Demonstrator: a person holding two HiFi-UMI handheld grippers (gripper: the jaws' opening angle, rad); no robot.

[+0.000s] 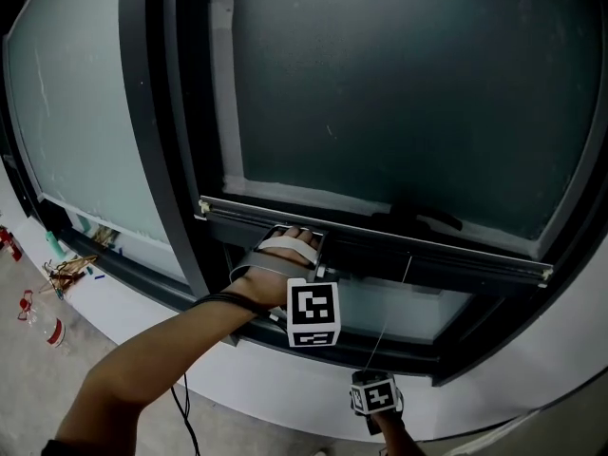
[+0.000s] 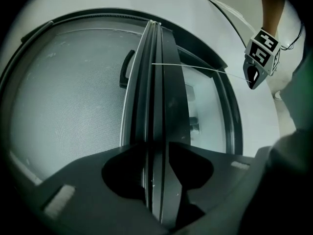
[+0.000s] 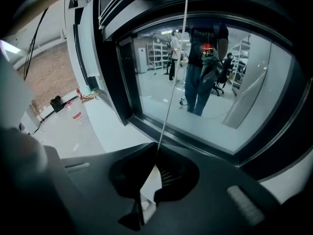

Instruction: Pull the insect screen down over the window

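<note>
Head view: the insect screen (image 1: 399,84), a dark, fine mesh, covers most of the window. Its bottom bar (image 1: 427,240) hangs just above the lower frame, with a strip of bare glass (image 1: 418,307) under it. The left gripper (image 1: 302,240) meets the bar left of its middle. The right gripper (image 1: 370,389) sits lower, near the sill, on a thin pull cord (image 1: 388,316). Because both pulls are off-centre, the bar could tilt and jam in its side tracks.

Left gripper view: the left gripper (image 2: 156,199) has its jaws closed onto the bar (image 2: 156,106), which runs straight between them. The bar looks smooth and narrow, so the hold could slide off. The mesh (image 2: 73,116) looks pale, taut and untorn.

Right gripper view: the right gripper (image 3: 149,180) has its jaws fully together, pinching the cord (image 3: 171,92), which stretches tight upward. A sharp tug could snap the cord or let it slip through.
</note>
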